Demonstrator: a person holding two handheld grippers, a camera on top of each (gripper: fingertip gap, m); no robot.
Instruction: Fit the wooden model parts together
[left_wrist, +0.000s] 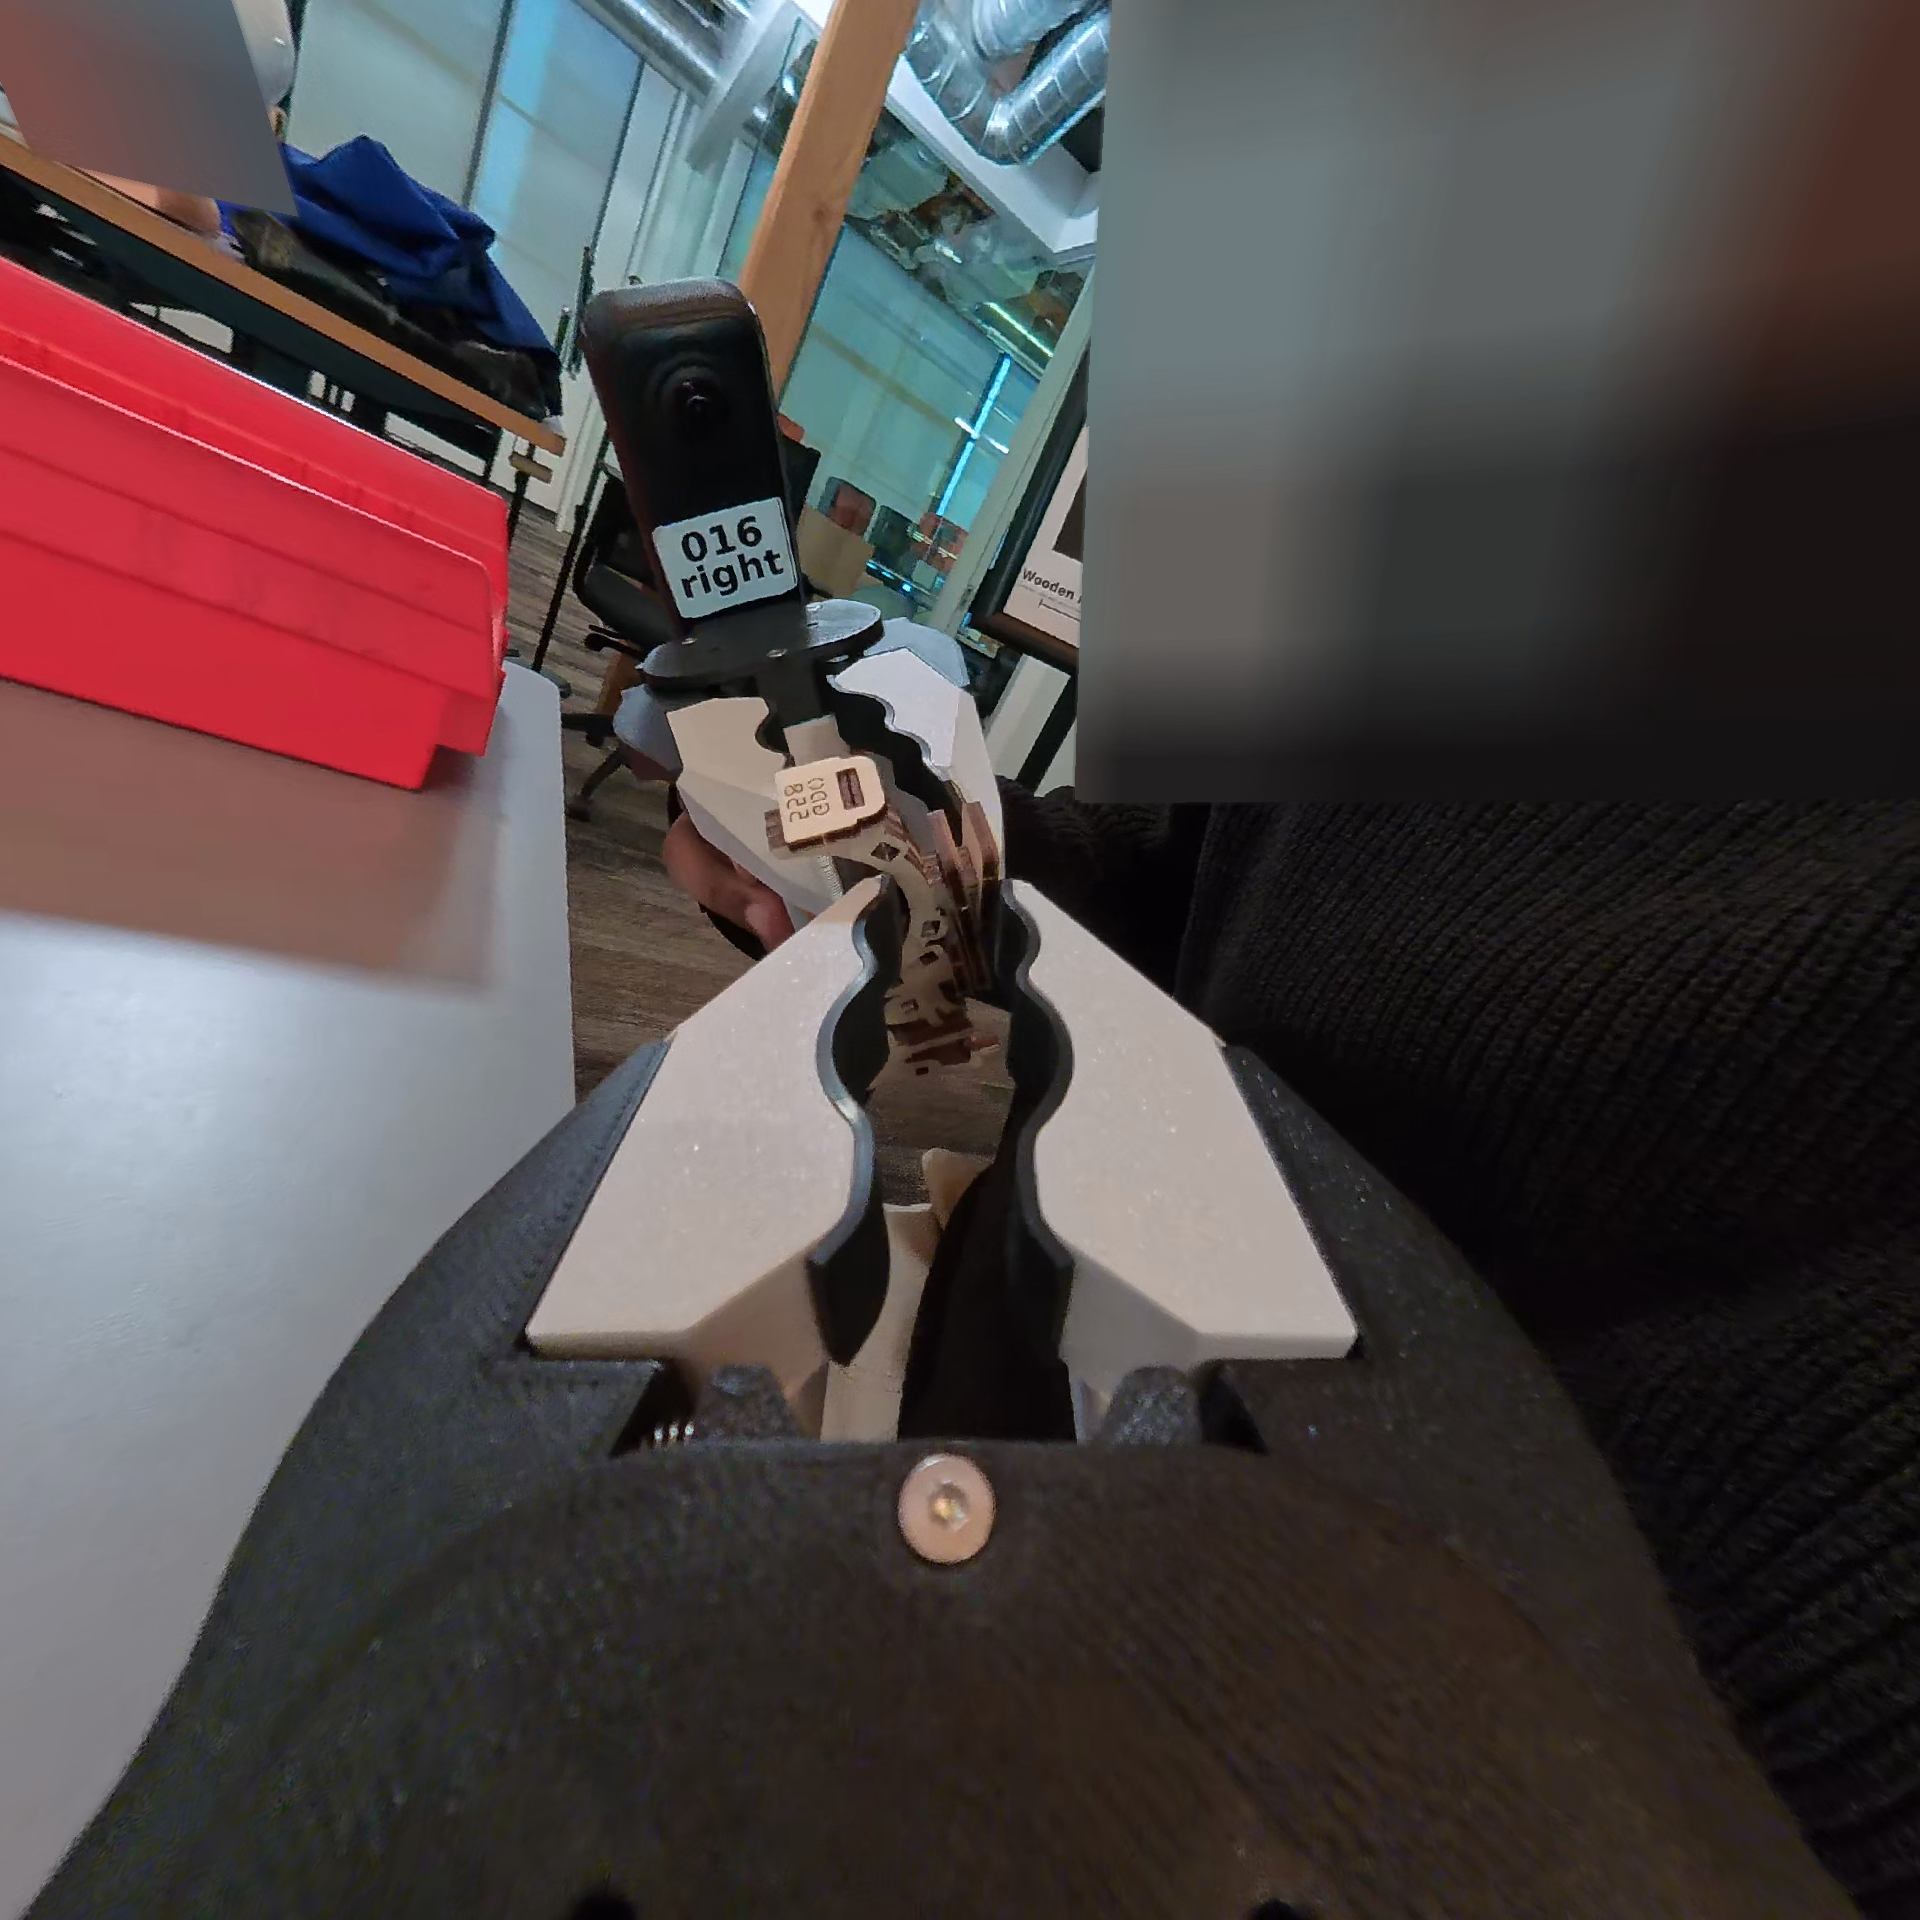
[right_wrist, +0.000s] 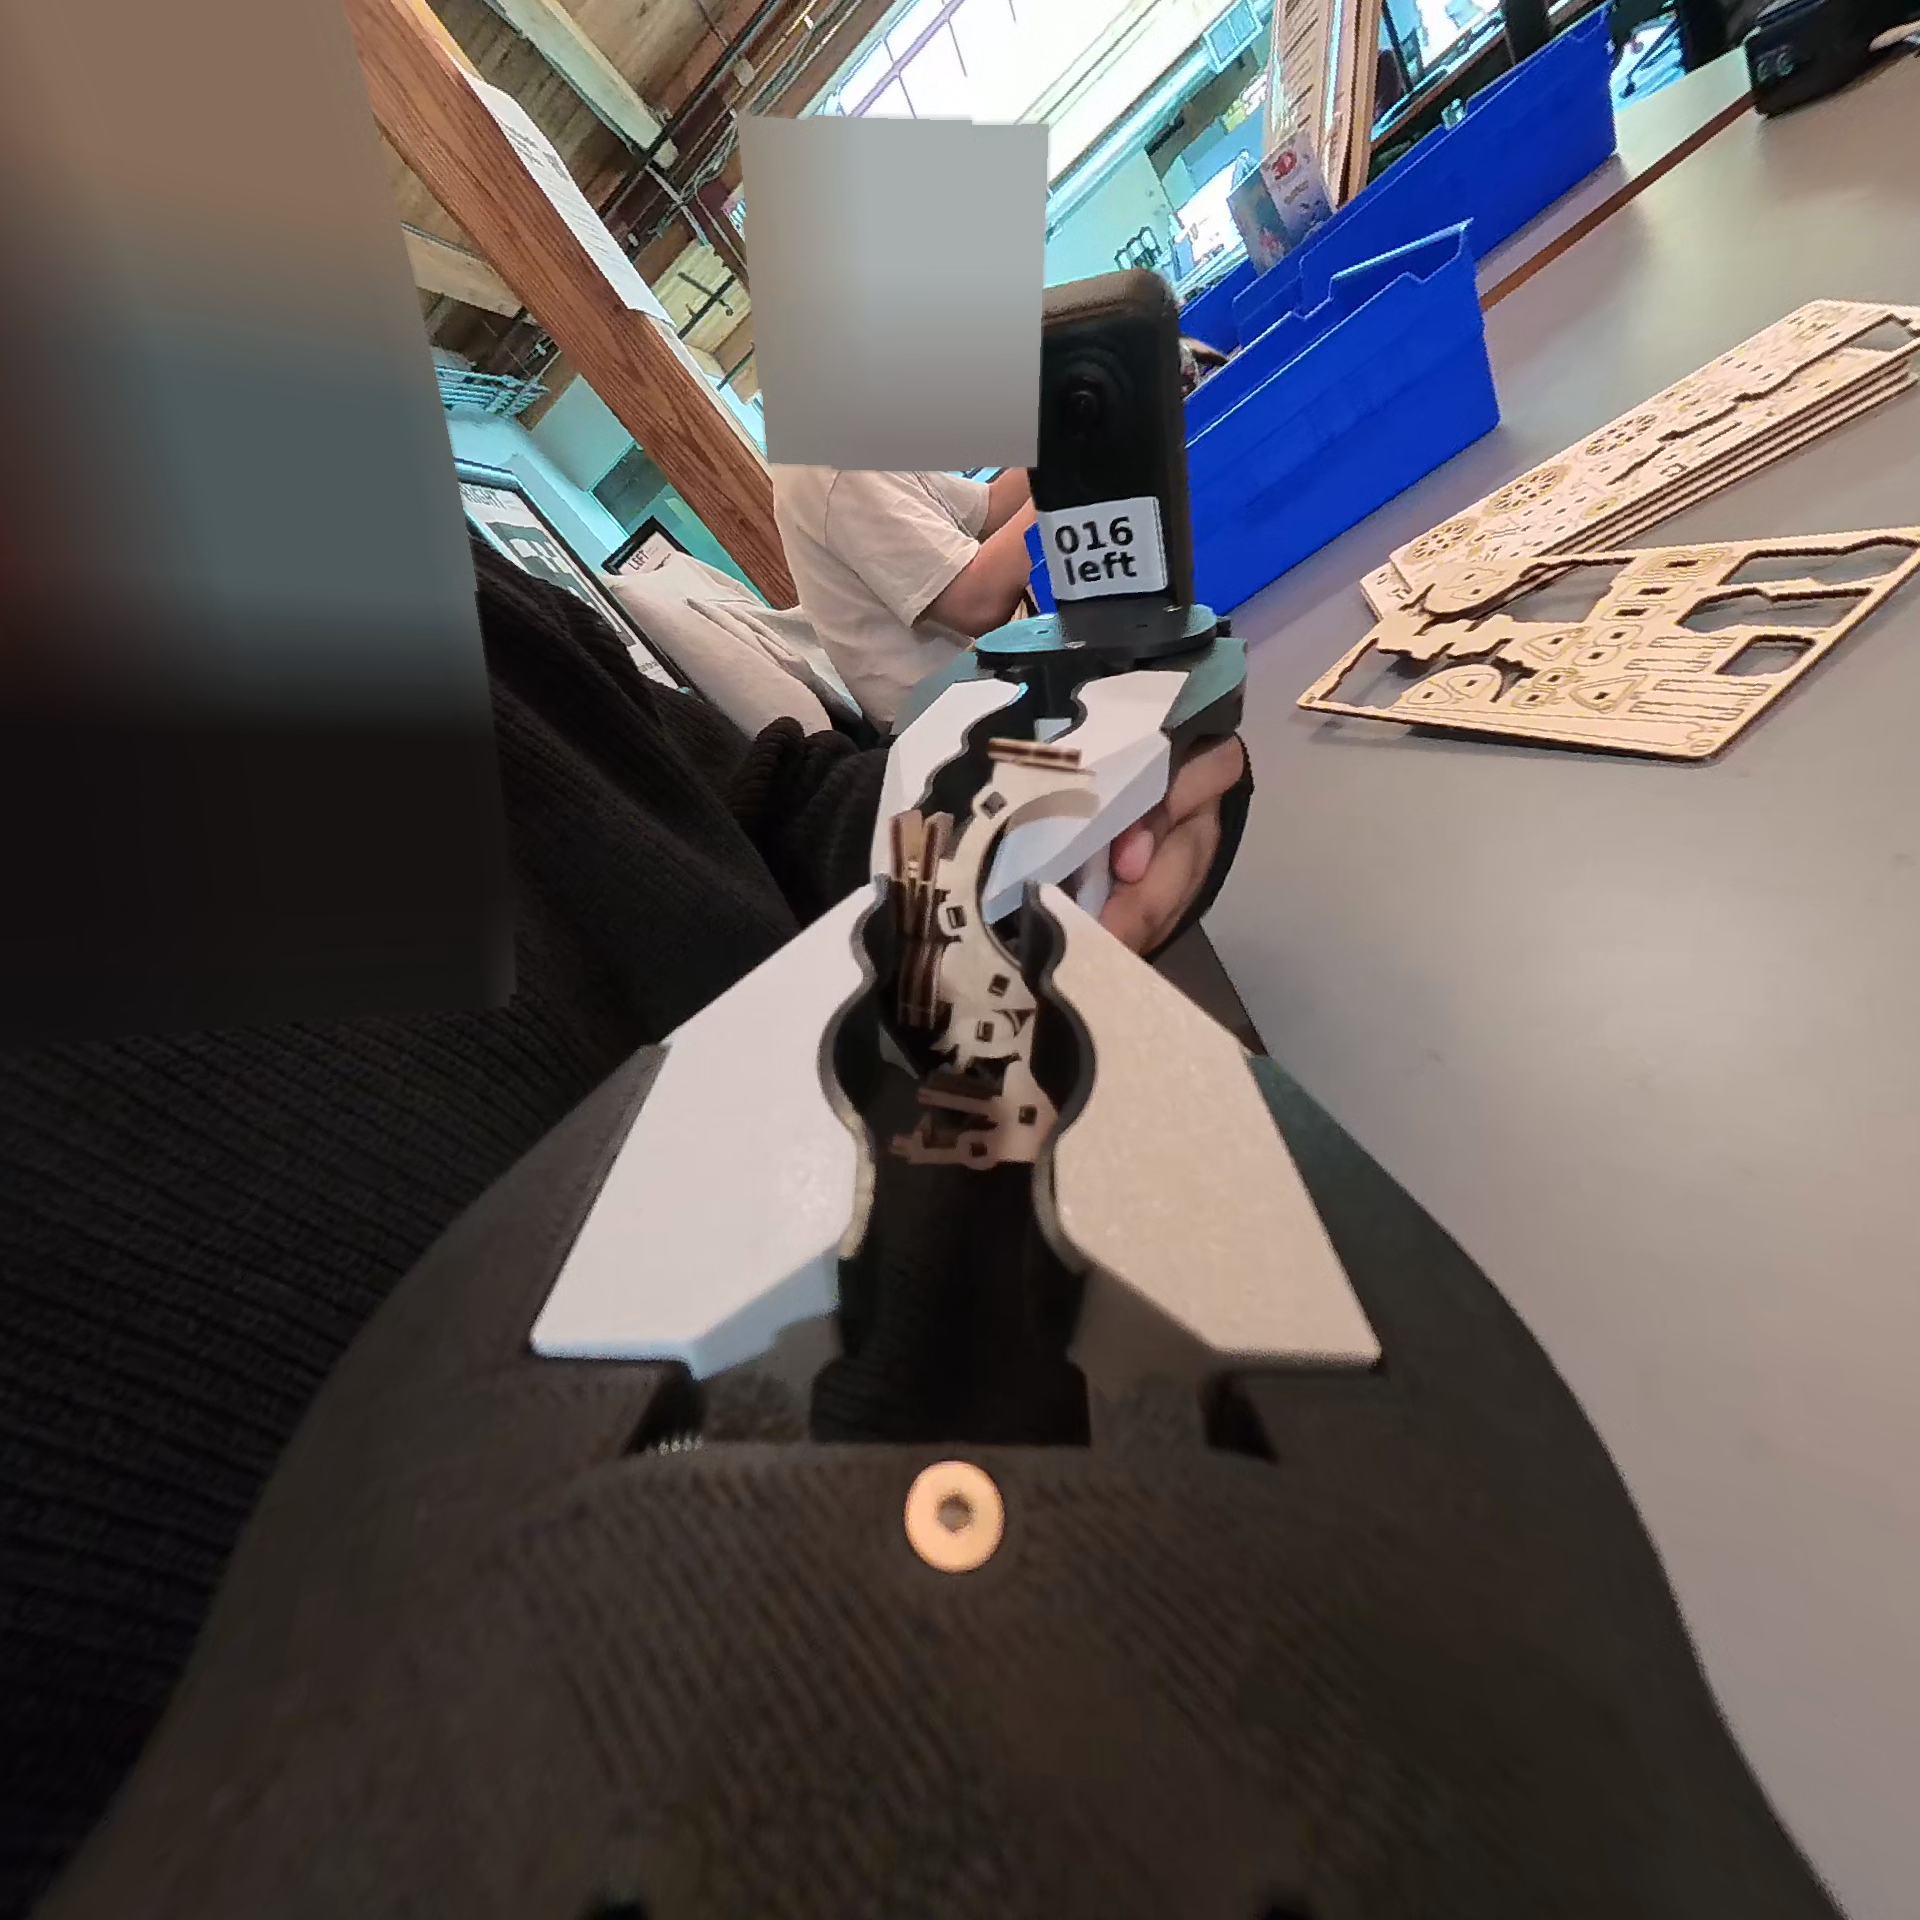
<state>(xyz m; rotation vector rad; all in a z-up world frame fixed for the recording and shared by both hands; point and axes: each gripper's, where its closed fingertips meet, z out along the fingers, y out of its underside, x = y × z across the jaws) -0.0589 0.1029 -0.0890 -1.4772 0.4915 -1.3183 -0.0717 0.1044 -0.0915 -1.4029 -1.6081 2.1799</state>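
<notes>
Two claws are meeting nose to nose off the bench (right_wrist: 1507, 935) edge, sharing one wooden model (right_wrist: 977, 997). The left claw (left_wrist: 940, 935) is pinching its far end; the right claw (right_wrist: 961, 935) is clenching the near end. Judging by this, pressing straight along the slots should help. The joint itself is lying hidden between the claws.

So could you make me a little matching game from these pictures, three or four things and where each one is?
Things:
1. wooden model piece
2. red bin
3. blue bins
4. flat wooden sheets

Places:
A. lying on the grey table
B. held up between both grippers
C. far end of the table, behind the sheets
D. left side of the left wrist view

Pairs: 1-B, 2-D, 3-C, 4-A
</notes>
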